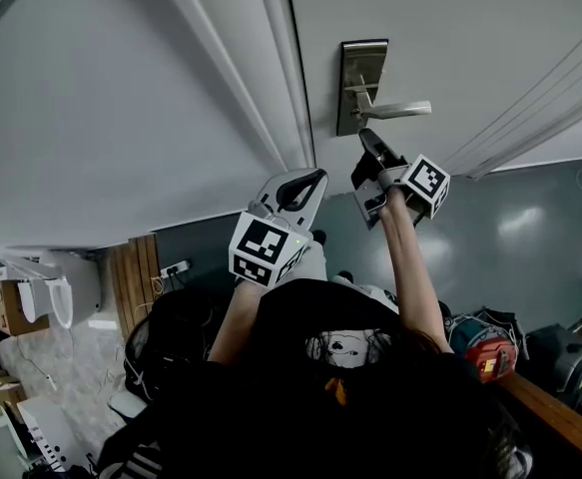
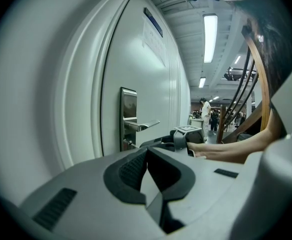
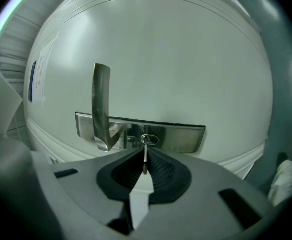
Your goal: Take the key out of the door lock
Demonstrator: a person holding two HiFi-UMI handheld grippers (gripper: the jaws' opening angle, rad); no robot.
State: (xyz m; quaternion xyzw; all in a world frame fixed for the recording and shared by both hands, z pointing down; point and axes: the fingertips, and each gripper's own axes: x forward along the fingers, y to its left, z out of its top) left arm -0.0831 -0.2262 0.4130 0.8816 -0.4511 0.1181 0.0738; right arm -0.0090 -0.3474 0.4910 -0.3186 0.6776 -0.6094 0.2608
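1. Silver metal fills what my right gripper [image 3: 144, 154] looks at: the long lock plate [image 3: 181, 136] on the white door [image 3: 186, 59].
2. The key [image 3: 144, 160] sticks out of the keyhole [image 3: 149, 139] in that plate, so it is not out yet. I see it from its thin side, like a small line.
3. My right gripper's two black pads [image 3: 163, 169] are squeezed together on the key, very close to the plate.
4. The door handle [image 3: 100, 104] sits on the same plate, just beside the keyhole. My right gripper does not touch it.
5. From my head view, the right gripper [image 1: 370, 146] reaches up to the end of the lock plate [image 1: 360, 68], just beside the handle [image 1: 398, 110]. Its marker cube [image 1: 426, 185] is at the back, by my hand.
6. My left gripper [image 1: 305, 180] is near the door edge, beside the right one but apart from the plate. It has a marker cube [image 1: 263, 250] too.
7. In the left gripper view, the left gripper [image 2: 147, 151] has its jaws together — nothing is between them.
8. That view also shows the lock plate [image 2: 128, 119] from the side, and my right arm [image 2: 231, 151] reaching out to it.
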